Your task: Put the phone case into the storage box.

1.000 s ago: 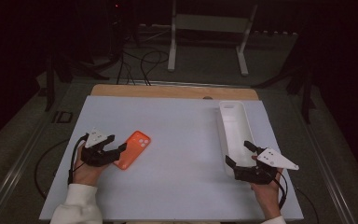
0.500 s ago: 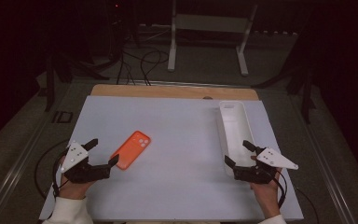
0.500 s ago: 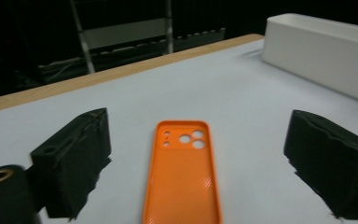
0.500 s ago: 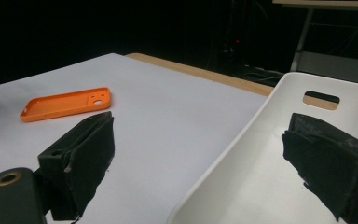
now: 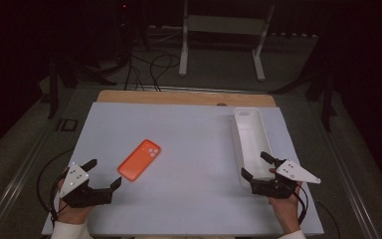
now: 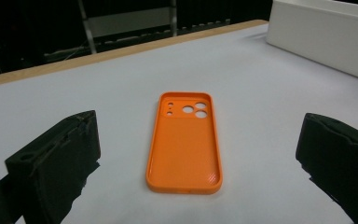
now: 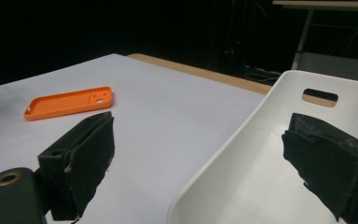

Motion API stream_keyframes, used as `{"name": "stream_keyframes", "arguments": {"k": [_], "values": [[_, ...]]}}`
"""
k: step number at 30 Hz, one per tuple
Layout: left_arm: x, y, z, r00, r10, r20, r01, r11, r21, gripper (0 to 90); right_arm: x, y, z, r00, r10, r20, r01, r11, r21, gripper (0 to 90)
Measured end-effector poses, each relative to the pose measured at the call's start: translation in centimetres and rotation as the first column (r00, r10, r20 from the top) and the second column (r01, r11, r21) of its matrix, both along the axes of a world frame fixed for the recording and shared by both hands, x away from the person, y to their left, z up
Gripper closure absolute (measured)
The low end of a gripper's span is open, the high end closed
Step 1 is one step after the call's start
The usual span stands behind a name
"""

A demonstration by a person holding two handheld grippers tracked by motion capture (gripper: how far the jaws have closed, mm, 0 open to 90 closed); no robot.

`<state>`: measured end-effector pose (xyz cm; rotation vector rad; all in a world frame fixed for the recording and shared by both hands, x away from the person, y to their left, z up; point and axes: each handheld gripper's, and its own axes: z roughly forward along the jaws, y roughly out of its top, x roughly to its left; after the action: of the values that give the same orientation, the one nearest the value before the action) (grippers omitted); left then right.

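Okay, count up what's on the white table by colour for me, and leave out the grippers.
Orange: 1, the phone case, lying flat with its hollow side up.
White: 1, the long tray along the right side of the table.
Total: 2

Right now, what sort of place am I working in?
Probably a dim lab or recording bench: a white-topped table, loose cables on the floor, and a metal stand in the dark behind.

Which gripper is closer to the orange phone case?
Left. The left gripper sits open just below the orange phone case, not touching. The right gripper is far across the table at the white tray.
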<state>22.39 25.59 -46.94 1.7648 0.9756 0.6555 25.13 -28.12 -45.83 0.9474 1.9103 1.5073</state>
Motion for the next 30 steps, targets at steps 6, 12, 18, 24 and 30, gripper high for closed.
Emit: {"name": "stream_keyframes", "arguments": {"k": [6, 12, 18, 24, 30], "values": [[-0.12, 0.44, -0.32, 0.9998, 0.016, -0.007, -0.016, 0.9999, -0.001, 0.2, -0.28, -0.36, -0.05, 1.0000, -0.007, 0.005, 0.007, 1.0000, 0.006, 8.6], [-0.15, 0.52, -0.26, 0.9998, 0.021, 0.002, -0.021, 0.9998, -0.002, 0.2, -0.28, -0.50, -0.22, 0.9999, -0.012, 0.002, 0.012, 0.9999, 0.006, 8.5], [-0.03, 0.66, -0.27, 0.9991, 0.043, 0.000, -0.043, 0.9991, 0.001, 0.2, -0.34, -0.56, -0.37, 0.9999, -0.015, 0.002, 0.015, 0.9999, -0.001, 8.5], [0.05, 0.68, 0.00, 0.9988, 0.046, -0.015, -0.046, 0.9988, 0.016, 0.2, -0.46, -0.42, -0.43, 0.9999, -0.011, 0.002, 0.011, 0.9999, -0.004, 8.5], [0.27, 0.64, 0.18, 0.9979, 0.048, -0.044, -0.047, 0.9986, 0.022, 0.3, -0.53, -0.48, -0.32, 0.9998, -0.017, 0.003, 0.017, 0.9999, -0.001, 8.6]]}}
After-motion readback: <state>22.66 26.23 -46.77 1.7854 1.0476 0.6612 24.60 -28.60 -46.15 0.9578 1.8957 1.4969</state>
